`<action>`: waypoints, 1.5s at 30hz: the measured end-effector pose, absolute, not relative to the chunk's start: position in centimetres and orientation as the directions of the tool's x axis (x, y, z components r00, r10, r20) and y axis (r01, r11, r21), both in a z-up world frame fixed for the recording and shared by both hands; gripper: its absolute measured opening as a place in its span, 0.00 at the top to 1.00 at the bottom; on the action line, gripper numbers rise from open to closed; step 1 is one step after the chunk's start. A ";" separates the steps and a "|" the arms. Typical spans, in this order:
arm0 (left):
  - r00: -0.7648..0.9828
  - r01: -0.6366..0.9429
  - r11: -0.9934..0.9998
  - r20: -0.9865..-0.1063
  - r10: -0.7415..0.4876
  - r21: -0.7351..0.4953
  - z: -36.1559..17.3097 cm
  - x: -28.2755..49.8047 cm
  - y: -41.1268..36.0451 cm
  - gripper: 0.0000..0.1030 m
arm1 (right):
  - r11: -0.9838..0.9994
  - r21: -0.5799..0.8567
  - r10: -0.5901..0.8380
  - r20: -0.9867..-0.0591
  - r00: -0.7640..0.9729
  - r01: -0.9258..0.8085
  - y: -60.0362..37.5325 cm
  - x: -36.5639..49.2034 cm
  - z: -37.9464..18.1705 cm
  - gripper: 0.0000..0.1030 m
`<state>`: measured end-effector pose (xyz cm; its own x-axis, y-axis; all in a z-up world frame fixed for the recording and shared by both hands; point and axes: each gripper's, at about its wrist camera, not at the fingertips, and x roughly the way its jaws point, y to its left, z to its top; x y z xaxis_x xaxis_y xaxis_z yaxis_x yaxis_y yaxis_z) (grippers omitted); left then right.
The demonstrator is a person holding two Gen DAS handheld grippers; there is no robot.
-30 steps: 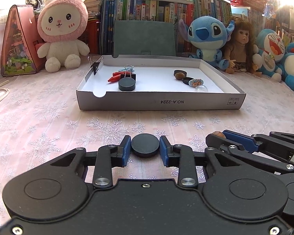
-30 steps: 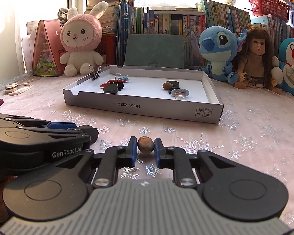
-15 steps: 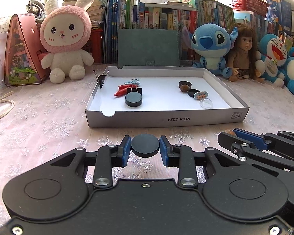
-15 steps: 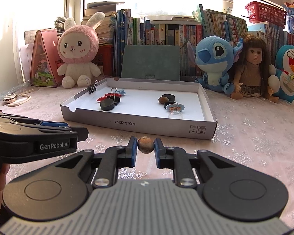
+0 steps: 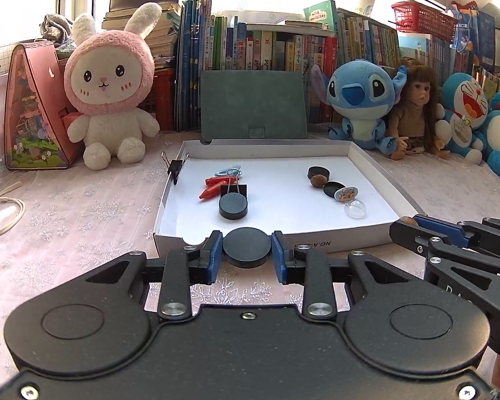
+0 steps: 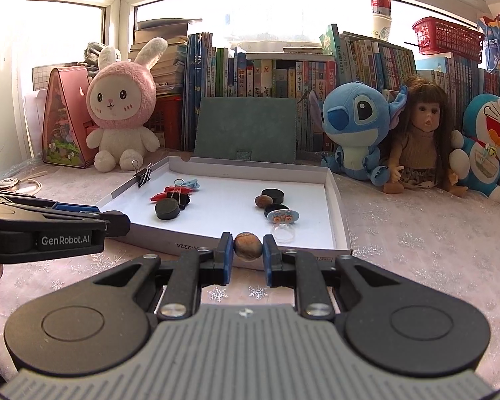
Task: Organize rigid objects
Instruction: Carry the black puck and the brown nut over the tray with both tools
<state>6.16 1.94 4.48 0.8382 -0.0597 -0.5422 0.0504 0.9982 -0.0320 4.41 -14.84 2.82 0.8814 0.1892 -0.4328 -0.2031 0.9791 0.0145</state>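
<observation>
- Before the shallow cardboard tray's near edge, the left gripper pinched a flat, matte black disc.
- Beside it, the right gripper squeezed a rough brown nut.

A home, likely a child's room: behind the box lid on a snowflake-cloth tabletop stand a sunlit window, crowded books, a bunny, a doll and blue plush toys.
</observation>
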 end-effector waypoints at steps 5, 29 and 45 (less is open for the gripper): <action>0.842 0.047 0.997 -0.535 -0.070 -0.056 5.4 7.7 2.6 0.71 | 0.981 0.016 0.183 -0.422 0.888 -0.194 -15.4 5.7 3.9 0.77; 0.764 0.003 0.998 -0.643 -0.045 -0.065 7.0 21.8 3.5 0.71 | 0.973 0.098 0.228 -0.564 0.794 -0.209 -16.0 18.5 6.8 0.78; 0.689 -0.045 0.995 -0.724 -0.034 -0.091 3.8 29.1 3.7 0.71 | 0.986 0.102 0.167 -0.689 0.706 -0.134 -14.5 26.5 3.8 0.77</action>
<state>29.11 3.70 3.79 0.6893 -0.0345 -0.7236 -0.0453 0.9949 -0.0905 26.54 -14.54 3.84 0.7055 0.1672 -0.6887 -0.1344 0.9857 0.1016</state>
